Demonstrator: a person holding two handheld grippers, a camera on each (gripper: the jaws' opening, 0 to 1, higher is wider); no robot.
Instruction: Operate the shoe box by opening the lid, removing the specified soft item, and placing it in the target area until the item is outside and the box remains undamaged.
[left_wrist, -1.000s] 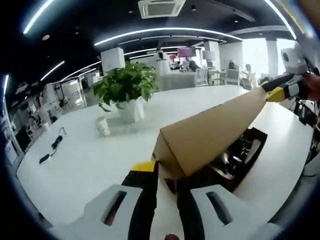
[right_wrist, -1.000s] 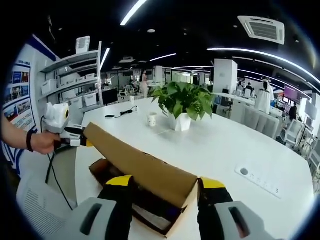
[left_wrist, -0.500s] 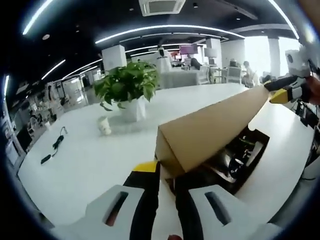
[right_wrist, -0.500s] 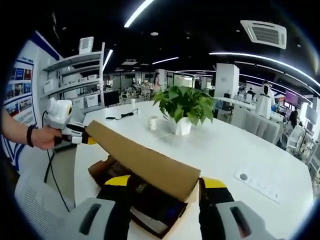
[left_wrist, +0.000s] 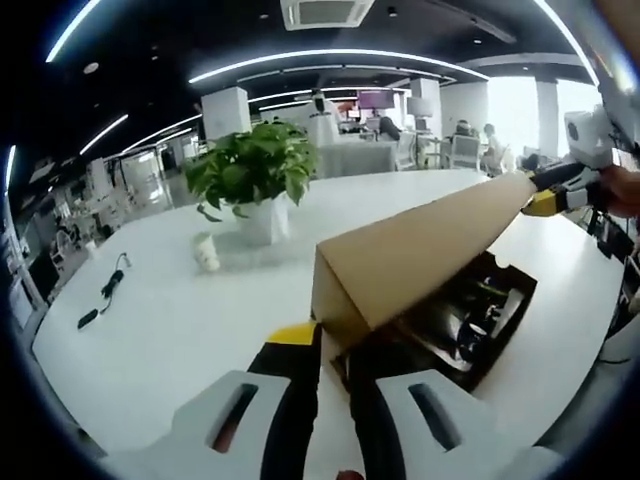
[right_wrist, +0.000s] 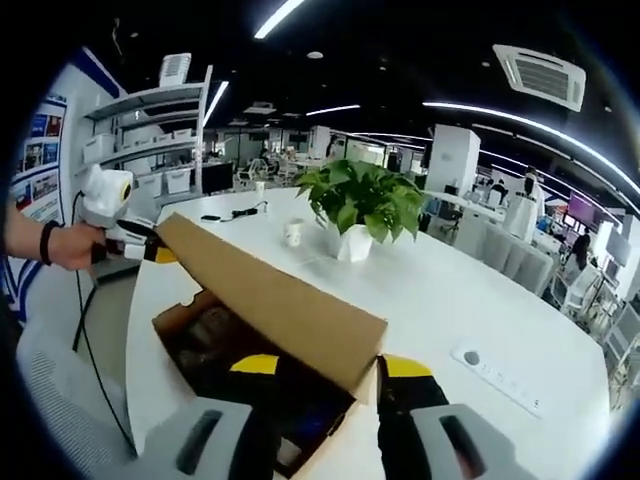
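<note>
A brown cardboard shoe box (left_wrist: 505, 330) lies on the white table, its lid (left_wrist: 420, 250) tilted up on a slant. My left gripper (left_wrist: 333, 375) is shut on the lid's near corner. The right gripper (left_wrist: 545, 195) grips the far end of the lid. In the right gripper view the lid (right_wrist: 270, 295) runs from my right gripper (right_wrist: 325, 370), whose jaws straddle its near end, to the left gripper (right_wrist: 140, 248) held by a hand. The box (right_wrist: 165, 325) is open beneath, with dark contents I cannot make out (left_wrist: 470, 310).
A potted green plant (left_wrist: 255, 175) and a small paper cup (left_wrist: 207, 252) stand on the round white table (left_wrist: 150, 330) behind the box. A black cable (left_wrist: 105, 295) lies at its left edge. A white power strip (right_wrist: 495, 375) lies on the right.
The lid has tilted up further, so more of the box's inside shows under it. Both grippers keep their hold on its ends.
</note>
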